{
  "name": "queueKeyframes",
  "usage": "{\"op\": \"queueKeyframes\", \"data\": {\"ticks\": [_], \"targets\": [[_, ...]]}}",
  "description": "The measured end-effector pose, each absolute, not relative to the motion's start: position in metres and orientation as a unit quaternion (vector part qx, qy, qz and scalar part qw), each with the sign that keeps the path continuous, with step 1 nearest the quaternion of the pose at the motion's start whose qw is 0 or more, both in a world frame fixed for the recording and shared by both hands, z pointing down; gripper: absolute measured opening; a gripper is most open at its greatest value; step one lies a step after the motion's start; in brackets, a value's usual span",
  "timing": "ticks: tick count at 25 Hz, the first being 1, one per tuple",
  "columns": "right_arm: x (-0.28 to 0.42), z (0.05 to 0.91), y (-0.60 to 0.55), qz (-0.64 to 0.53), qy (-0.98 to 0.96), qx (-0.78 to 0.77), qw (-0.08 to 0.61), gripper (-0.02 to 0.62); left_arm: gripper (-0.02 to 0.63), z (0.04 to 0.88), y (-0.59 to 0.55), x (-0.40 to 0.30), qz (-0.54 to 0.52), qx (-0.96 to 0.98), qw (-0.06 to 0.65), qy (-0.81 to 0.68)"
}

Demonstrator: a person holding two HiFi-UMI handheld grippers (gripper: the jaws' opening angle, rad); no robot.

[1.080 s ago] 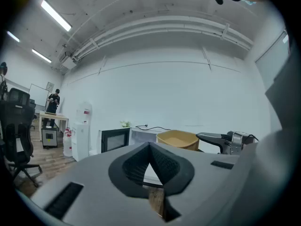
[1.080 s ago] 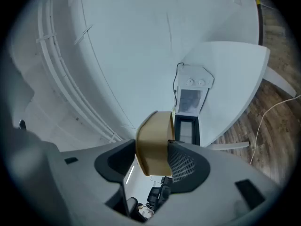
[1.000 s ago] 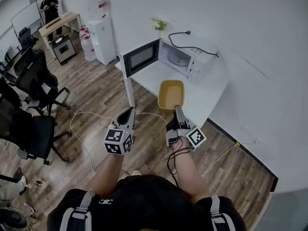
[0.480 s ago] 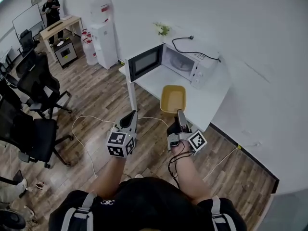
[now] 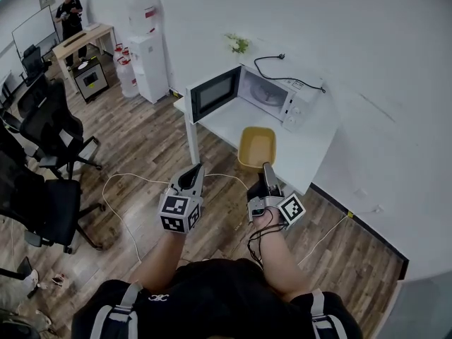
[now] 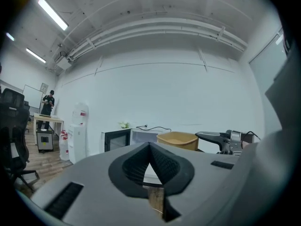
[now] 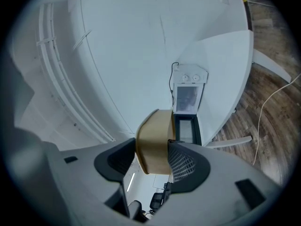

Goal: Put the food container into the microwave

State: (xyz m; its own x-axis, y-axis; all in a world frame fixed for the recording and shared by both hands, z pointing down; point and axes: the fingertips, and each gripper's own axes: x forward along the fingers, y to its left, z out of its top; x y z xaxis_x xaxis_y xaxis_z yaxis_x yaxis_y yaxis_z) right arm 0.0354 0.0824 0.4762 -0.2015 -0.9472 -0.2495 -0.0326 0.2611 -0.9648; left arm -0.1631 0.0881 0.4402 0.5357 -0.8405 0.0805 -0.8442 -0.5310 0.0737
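Here, in the head view, you hold one tan food container [image 5: 256,147] by its near short end in your right claw [image 5: 267,171]. Its long axis runs away from you toward the single microwave [image 5: 272,94], open side up. It sits over the near edge of the white worktop [image 5: 311,154]; whether it touches is unclear. The microwave door [image 5: 214,90] is swung open to the left. Both your forearms reach forward, and your left claw [image 5: 192,175] hangs over the wooden floor [image 5: 141,140], left of the worktop.

In the left gripper view, the left claw [image 6: 150,147] has its jaws together with nothing between them. The food container [image 6: 178,140] shows beyond, beside the right claw [image 6: 221,138].

In the right gripper view, the right claw [image 7: 153,157] is clamped on the food container's [image 7: 155,140] wall, and the microwave [image 7: 188,100] lies straight ahead.
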Motion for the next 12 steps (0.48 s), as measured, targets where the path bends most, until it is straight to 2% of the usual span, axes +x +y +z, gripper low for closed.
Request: {"op": "queueKeyframes", "data": {"ticks": [12], "targets": [[0.026,0.490,0.046,-0.459,0.609,-0.397,0.510,0.225,0.002,0.451,0.048,-0.180,0.020,0.877,0.058,-0.477]]}}
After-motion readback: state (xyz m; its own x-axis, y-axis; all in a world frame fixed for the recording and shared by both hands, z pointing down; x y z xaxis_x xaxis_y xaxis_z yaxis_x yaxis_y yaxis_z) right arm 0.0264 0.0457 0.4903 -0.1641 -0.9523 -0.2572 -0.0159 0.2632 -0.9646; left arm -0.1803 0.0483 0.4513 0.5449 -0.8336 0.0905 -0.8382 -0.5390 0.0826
